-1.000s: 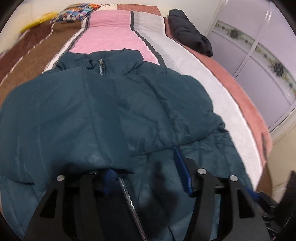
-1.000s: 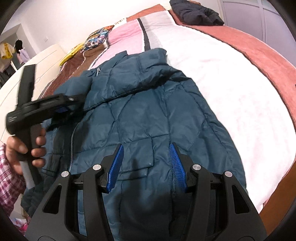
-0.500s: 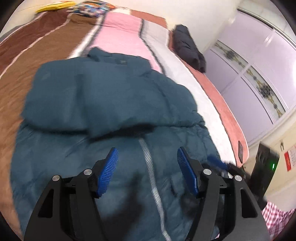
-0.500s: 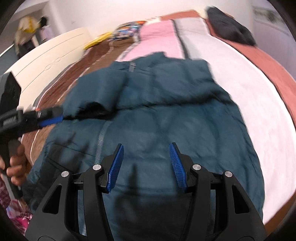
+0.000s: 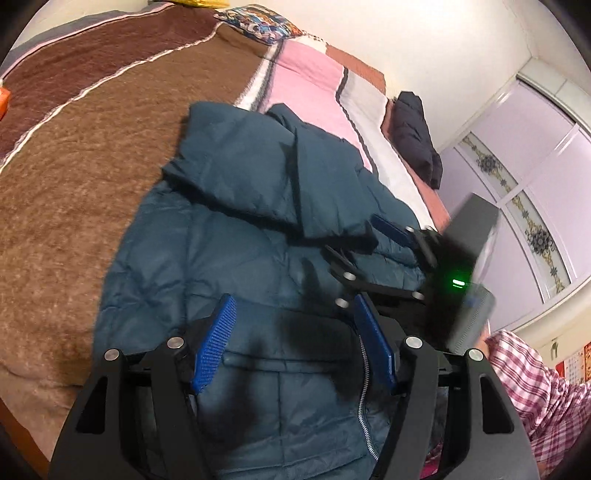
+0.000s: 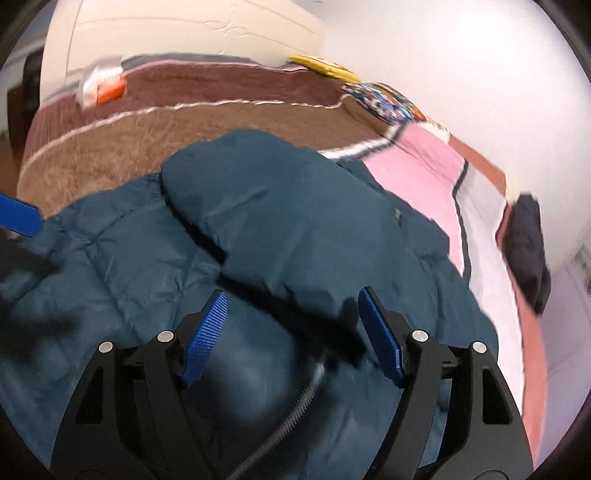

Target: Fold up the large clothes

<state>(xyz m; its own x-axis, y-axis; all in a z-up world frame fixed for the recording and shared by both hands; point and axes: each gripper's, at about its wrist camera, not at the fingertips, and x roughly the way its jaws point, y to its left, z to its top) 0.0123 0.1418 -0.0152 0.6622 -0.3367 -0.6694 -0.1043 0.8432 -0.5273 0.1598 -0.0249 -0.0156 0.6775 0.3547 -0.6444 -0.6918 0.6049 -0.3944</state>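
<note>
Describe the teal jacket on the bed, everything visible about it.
The jacket is a dark teal quilted puffer with a smooth, slightly shiny shell. It lies flat, front up, on the striped blanket. A silver zipper runs down its front, and there is a pocket seam near the hem. One sleeve is folded across the chest. Both grippers hover open above its lower part, pads clear of the fabric.

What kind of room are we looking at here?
Most likely a bedroom in a home. A wide bed with a striped blanket fills the view, a patterned pillow lies at its head, and a teal padded jacket is spread on it for folding.
</note>
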